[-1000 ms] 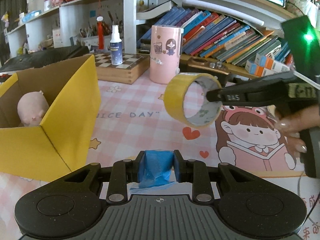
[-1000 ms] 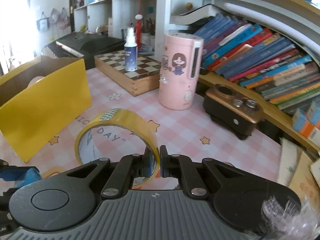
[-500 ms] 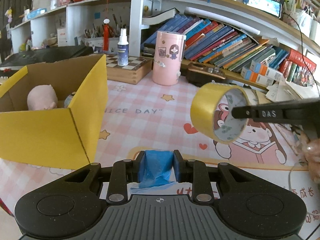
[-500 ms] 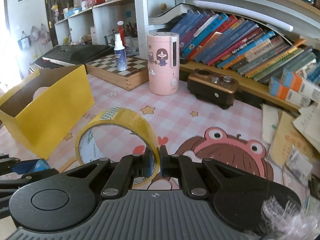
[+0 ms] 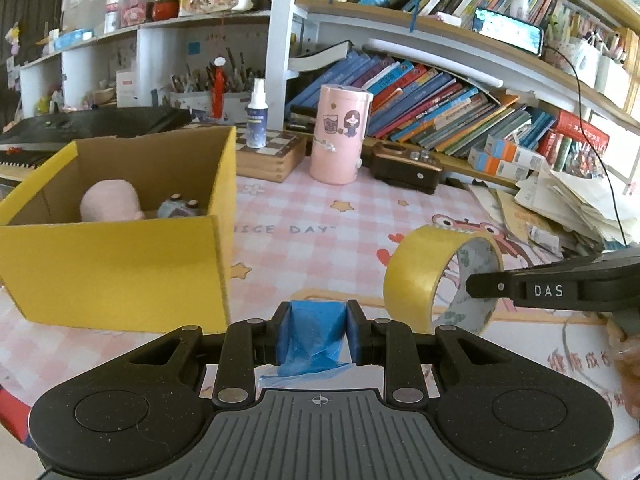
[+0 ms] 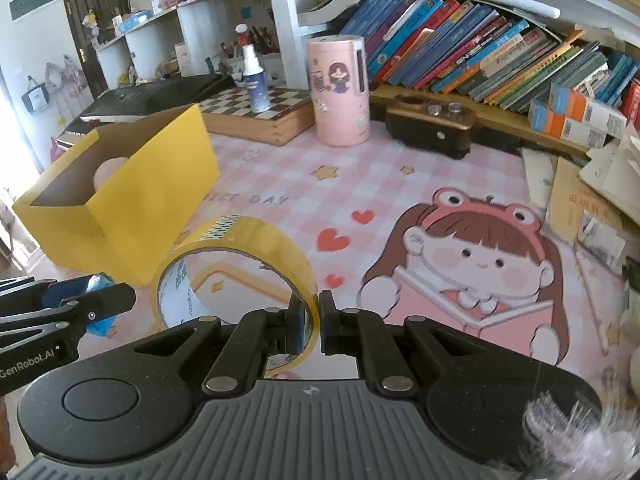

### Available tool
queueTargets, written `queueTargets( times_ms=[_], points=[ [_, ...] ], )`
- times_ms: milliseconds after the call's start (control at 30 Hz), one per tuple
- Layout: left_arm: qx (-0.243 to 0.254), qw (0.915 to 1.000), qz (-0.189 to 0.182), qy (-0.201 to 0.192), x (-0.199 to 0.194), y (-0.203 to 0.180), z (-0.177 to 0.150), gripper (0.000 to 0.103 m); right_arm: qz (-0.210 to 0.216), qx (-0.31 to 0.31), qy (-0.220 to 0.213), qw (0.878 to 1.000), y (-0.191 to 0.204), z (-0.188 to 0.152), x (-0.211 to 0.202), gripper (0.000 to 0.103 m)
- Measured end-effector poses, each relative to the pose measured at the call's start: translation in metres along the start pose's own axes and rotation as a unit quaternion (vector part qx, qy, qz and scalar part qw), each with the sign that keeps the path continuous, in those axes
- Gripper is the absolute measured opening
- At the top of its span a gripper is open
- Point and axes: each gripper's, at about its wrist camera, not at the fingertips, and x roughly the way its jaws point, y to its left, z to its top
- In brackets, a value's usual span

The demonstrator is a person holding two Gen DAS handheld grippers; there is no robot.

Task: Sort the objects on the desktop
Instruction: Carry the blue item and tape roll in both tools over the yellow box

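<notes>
yellow tape roll [image 6: 240, 248] pinched by right gripper [image 6: 319, 328]

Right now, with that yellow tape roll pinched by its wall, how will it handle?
The yellow tape roll is a hollow ring, so probably light. The right gripper clamps only its thin wall, so it may swing. Set on edge, it would likely roll.

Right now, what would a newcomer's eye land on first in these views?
The yellow tape roll, clamped by its wall in the right gripper and held above the pink checked mat. Next, the yellow cardboard box at the left, a pink plush toy inside. The left gripper pinches crumpled blue material.
</notes>
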Motion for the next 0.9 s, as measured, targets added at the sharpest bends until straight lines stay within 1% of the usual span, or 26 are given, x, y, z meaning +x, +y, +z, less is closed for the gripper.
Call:
queueTargets(
  times_ms=[100,267,633,900],
  points=[
    [0.0,1.0,-0.001,0.0,-0.012,0.014,-0.005,0.026,-0.001,0.014,0.009,1.0,0.016,-0.008,-0.003,0.007],
    [-0.003,1.0,0.001,0.0,-0.033,0.04,-0.016,0.026,0.001,0.016,0.013,1.0,0.05,-0.022,-0.012,0.007],
    [-0.017,0.9998,0.006,-0.002,-0.073,0.091,-0.038,0.026,0.012,-0.003,0.023,1.0,0.123,-0.051,-0.027,0.007],
    [-0.014,0.9998,0.007,-0.011,-0.096,0.117,-0.05,0.026,0.019,-0.01,0.025,0.999,0.16,-0.068,-0.032,0.007]
  ],
)
